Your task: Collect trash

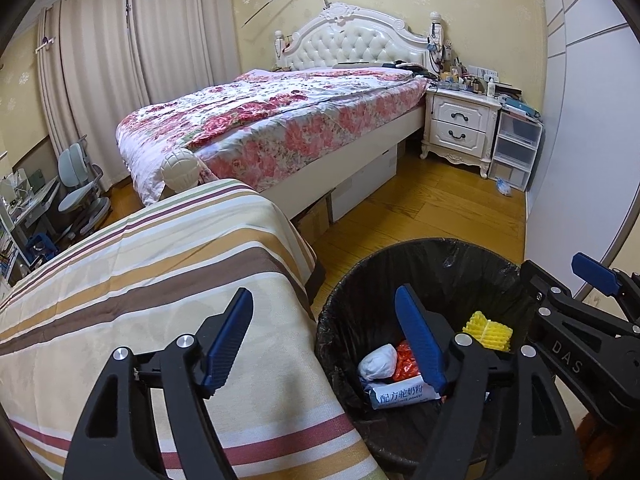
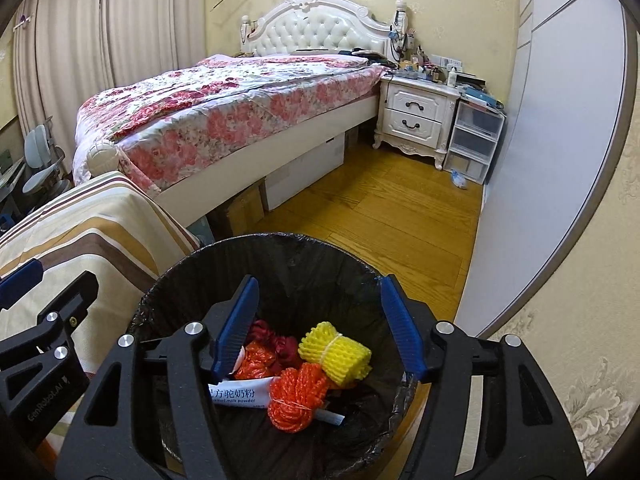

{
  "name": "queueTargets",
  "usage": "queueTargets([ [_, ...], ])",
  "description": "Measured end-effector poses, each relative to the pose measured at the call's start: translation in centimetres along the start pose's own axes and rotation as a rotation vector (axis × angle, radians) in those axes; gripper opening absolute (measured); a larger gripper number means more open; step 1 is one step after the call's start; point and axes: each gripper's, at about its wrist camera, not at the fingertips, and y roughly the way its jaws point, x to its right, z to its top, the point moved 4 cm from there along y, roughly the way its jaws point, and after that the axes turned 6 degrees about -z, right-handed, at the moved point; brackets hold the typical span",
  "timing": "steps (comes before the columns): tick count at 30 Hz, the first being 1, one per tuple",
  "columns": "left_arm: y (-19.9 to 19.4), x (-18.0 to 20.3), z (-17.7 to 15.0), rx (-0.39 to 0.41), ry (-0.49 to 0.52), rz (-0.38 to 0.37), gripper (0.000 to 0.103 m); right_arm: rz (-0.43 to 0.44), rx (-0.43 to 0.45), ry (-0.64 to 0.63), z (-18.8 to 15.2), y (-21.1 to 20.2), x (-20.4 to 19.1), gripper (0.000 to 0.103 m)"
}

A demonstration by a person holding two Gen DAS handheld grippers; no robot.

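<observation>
A round bin with a black liner (image 2: 280, 248) stands on the wood floor beside a striped-cloth surface (image 1: 160, 280). Inside lie a yellow foam net (image 2: 334, 354), an orange mesh net (image 2: 298, 398), red and orange wrappers (image 2: 256, 360) and a white milk-powder packet (image 2: 236, 394). My right gripper (image 2: 320, 332) is open and empty, held just above the bin's opening. My left gripper (image 1: 326, 342) is open and empty, straddling the cloth edge and the bin's left rim (image 1: 324, 320). The bin's contents also show in the left wrist view: the yellow net (image 1: 488, 330) and a white wad (image 1: 378, 360).
A bed with a floral quilt (image 1: 272, 120) fills the middle of the room. A white nightstand (image 1: 460, 124) and plastic drawers (image 1: 516, 148) stand at the far right beside a white wardrobe (image 1: 580, 140). A small crumpled scrap (image 1: 504, 188) lies on the floor by the drawers. Desk chair (image 1: 80, 184) at left.
</observation>
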Motion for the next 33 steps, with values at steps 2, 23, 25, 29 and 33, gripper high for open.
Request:
queueTargets([
  [2,-0.4,-0.2,0.1,0.007,-0.001,0.012,0.074,-0.005,-0.002,0.001,0.0,-0.2,0.0,0.067],
  [23,-7.1,-4.3,-2.6,0.043,-0.062,0.088,0.084,0.019,0.047,-0.012,-1.6,-7.8,-1.3,0.093],
  [25,-7.9,-4.7,-3.0,0.048,-0.063,0.096,0.084,0.030,0.055,-0.008,-1.8,-8.7,-1.4,0.093],
  [29,-9.6,-5.5,-3.6,0.064,-0.071,0.115,0.084,0.042,0.070,-0.005,-2.2,-10.5,-1.5,0.093],
  [33,-11.2,-6.0,-4.3,0.077,-0.083,0.118,0.084,0.051,0.083,-0.011,-2.8,-12.0,-1.7,0.093],
])
